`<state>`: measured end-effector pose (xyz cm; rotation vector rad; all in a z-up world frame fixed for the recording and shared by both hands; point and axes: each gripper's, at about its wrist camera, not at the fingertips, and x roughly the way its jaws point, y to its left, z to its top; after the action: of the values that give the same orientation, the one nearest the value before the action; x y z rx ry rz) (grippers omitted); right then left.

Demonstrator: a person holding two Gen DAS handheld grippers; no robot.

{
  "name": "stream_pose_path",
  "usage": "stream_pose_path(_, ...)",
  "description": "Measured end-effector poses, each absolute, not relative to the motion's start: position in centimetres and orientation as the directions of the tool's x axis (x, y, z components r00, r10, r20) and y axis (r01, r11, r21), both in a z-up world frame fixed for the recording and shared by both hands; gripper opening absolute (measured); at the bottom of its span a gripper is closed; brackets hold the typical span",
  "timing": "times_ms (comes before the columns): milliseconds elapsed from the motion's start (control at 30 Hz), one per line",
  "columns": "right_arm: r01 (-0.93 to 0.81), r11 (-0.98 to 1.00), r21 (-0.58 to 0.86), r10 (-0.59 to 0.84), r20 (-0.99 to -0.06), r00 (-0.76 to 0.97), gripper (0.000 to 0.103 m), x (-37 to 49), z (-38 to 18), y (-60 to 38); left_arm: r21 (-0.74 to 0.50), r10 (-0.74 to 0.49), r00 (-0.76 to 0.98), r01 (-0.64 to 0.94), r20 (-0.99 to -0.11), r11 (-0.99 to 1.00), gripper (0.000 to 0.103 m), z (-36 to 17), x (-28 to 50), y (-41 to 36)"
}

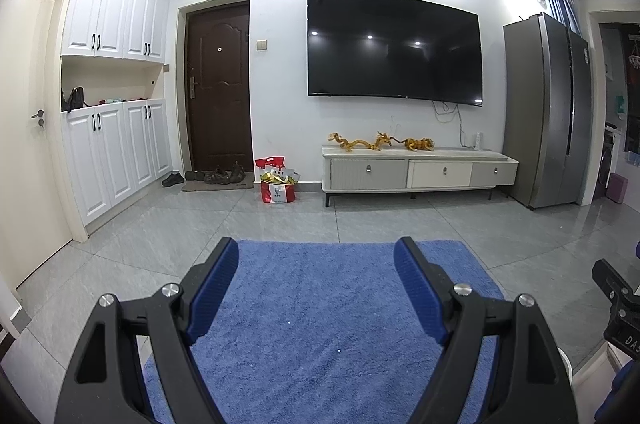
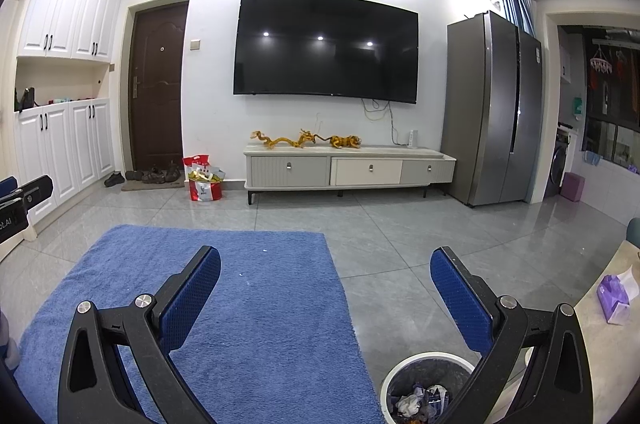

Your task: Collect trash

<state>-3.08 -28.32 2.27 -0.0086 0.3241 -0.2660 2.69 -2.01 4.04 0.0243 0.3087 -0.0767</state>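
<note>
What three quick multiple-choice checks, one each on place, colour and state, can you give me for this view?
1. Where is the trash bin? A on the TV cabinet; B on the floor under the right tongs; C by the door.
2. What colour is the rug? A blue; B red; C green.
3. How do the left tongs stand? A shut on paper; B shut, empty; C open, empty.

B: the bin sits low beside the rug. A: blue pile. C: only rug shows between the pads.

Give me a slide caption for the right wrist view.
Open right claw over blue rug, trash bin beside it.
</note>
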Motion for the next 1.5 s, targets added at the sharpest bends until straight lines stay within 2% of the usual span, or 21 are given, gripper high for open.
stream_pose_path(1500,0.267,0.963,-0.045,-0.268,-0.315,0.911,0.103,-3.27,2.11,-28.26,0.013,-0.095,0.936,0.106,-0.338,0.994,0.079,3.74,3.46,-1.60)
